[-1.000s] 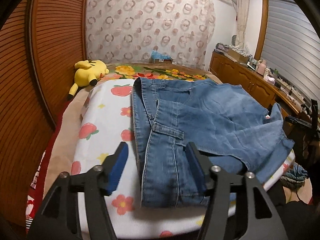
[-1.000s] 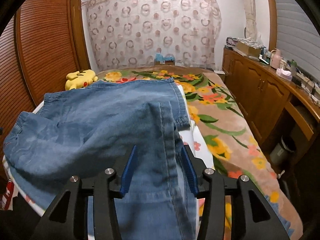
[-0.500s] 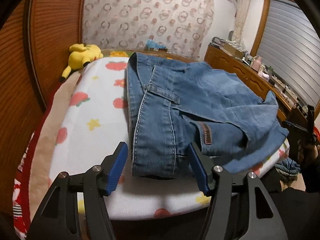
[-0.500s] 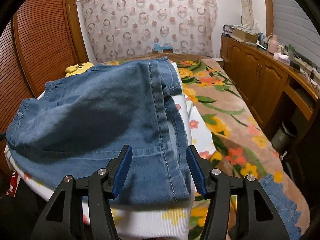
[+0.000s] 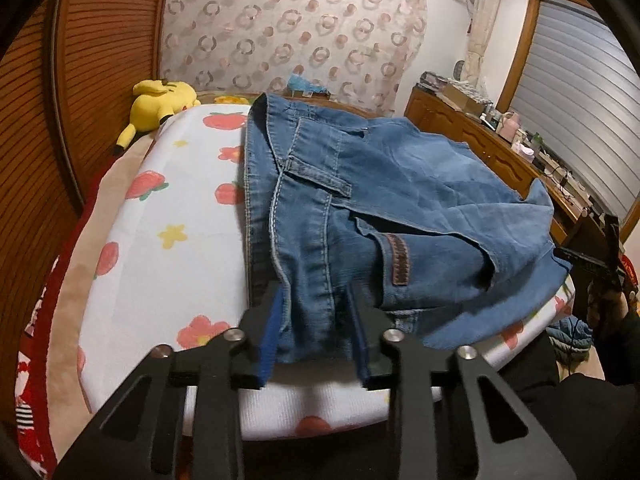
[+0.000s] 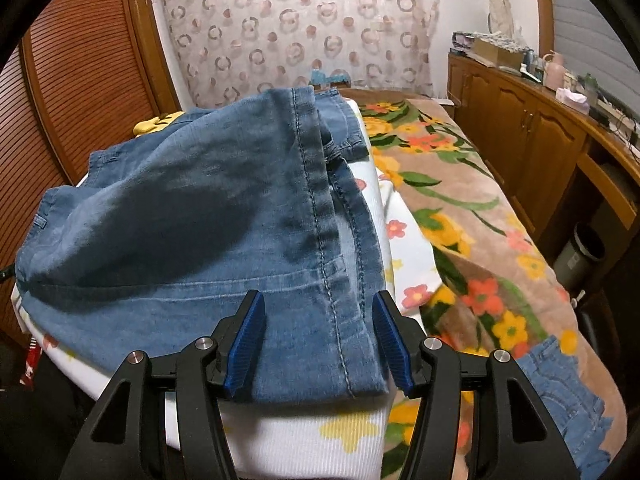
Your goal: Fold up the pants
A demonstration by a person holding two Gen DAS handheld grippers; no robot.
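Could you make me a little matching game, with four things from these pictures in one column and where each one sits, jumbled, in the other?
Things:
1. jeans
2. yellow plush toy
3. grey bin
4. left gripper

Places:
A. on the floor beside the wooden cabinets
B. at the far end of the bed, by the slatted wooden wall
C. spread over the white strawberry-print cover
D. fingers either side of the near denim edge

Pairs: 1-C, 2-B, 3-A, 4-D

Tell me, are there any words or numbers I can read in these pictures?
No, none can be read.
Brown patch on the jeans: stitching only, no clear letters.
Boxes and bottles on the wooden counter: any labels are too small and blurred.
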